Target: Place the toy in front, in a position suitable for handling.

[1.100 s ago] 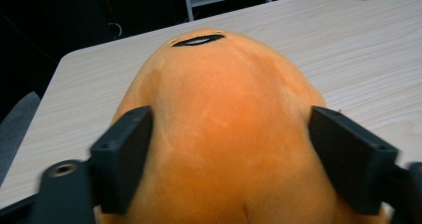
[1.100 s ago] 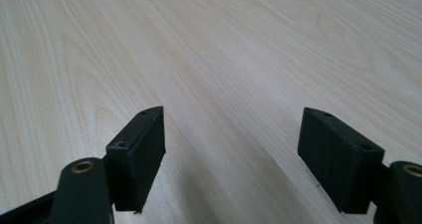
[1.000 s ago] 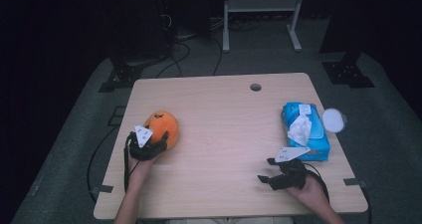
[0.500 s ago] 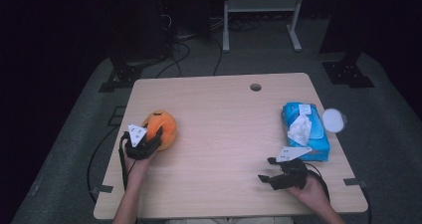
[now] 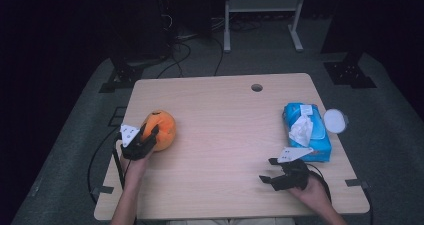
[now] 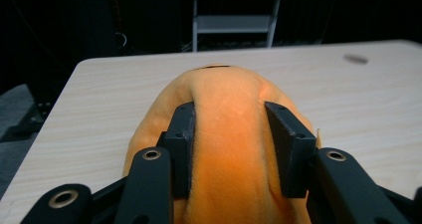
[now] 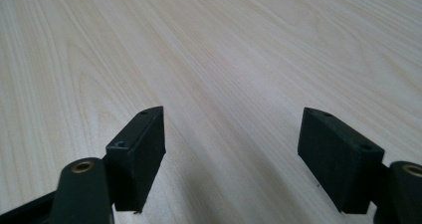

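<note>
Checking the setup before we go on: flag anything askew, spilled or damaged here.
Little stands out. The orange plush is squeezed in by the left gripper, as a soft toy would be. A tissue sticks up crumpled from the blue pack, and a white lid lies beside it. Nothing is spilled or visibly damaged.

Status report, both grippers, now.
Left gripper shut on orange plush toy. Right gripper open above bare table. Blue wipes pack untouched.

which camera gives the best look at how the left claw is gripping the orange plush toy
The left gripper view: its jaws press into a ridge of the orange plush toy, pinching it between them. The high view shows the left claw at the toy's near-left side on the table, small and without detail. The right gripper view looks at bare wood.
</note>
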